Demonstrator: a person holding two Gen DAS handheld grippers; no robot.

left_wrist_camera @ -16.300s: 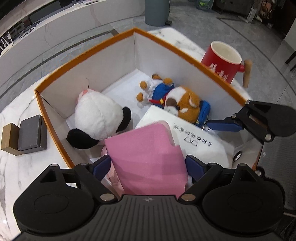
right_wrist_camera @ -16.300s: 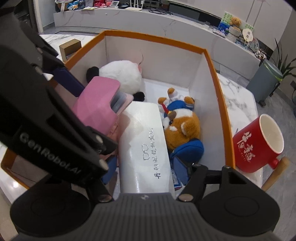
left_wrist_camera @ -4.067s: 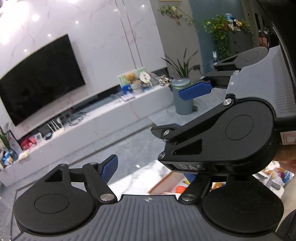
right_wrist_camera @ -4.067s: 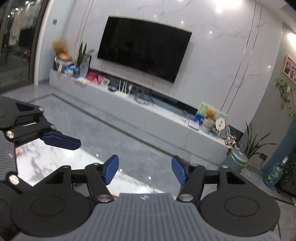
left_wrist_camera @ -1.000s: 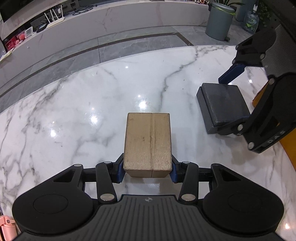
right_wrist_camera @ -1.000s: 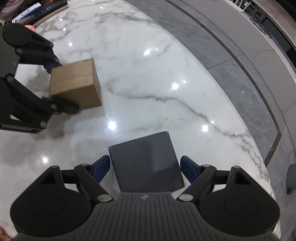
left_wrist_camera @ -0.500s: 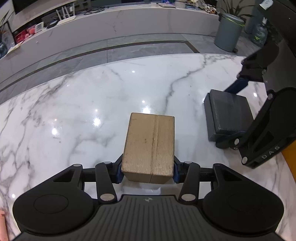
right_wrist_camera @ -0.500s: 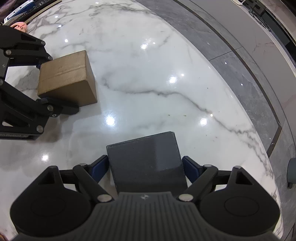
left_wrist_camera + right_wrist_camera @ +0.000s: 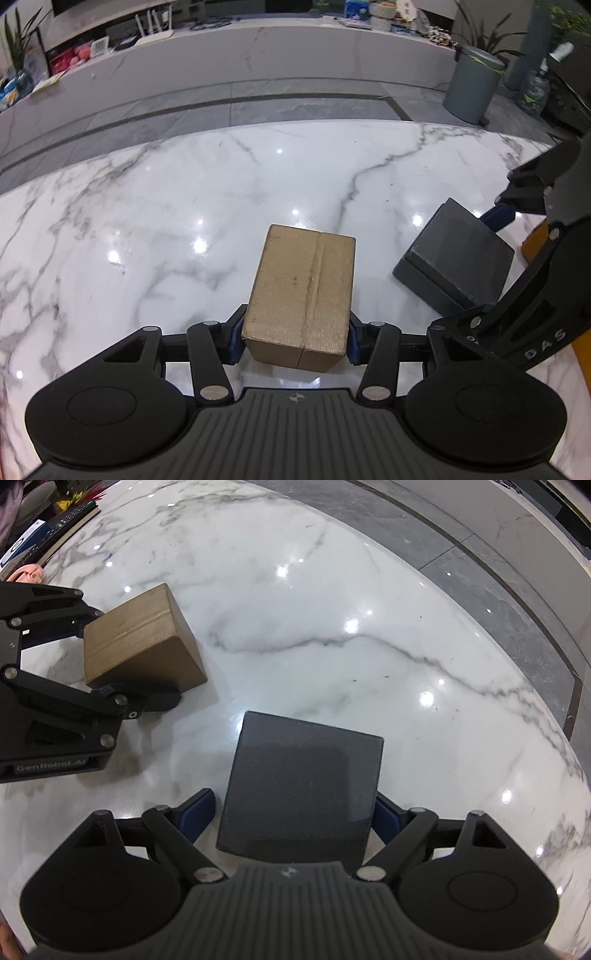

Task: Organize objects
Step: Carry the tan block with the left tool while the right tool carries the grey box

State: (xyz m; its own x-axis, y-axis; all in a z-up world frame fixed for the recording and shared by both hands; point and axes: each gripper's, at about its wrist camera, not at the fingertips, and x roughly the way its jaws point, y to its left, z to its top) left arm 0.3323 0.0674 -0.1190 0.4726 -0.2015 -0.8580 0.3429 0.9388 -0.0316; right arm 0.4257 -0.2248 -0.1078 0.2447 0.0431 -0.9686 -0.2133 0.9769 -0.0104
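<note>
My left gripper is shut on a small brown cardboard box, held just above the white marble table. The box and the left gripper also show at the left of the right wrist view. My right gripper has its blue pads on both sides of a dark grey flat box, which tilts up off the table. The grey box and the right gripper show at the right of the left wrist view.
An orange box edge shows behind the right gripper. A grey bin stands on the floor past the table. A pink object and a dark remote-like item lie at the table's far left edge.
Both boxes have lifted off the table and tilted. The right gripper has closed in on the grey box. The two grippers have moved slightly apart.
</note>
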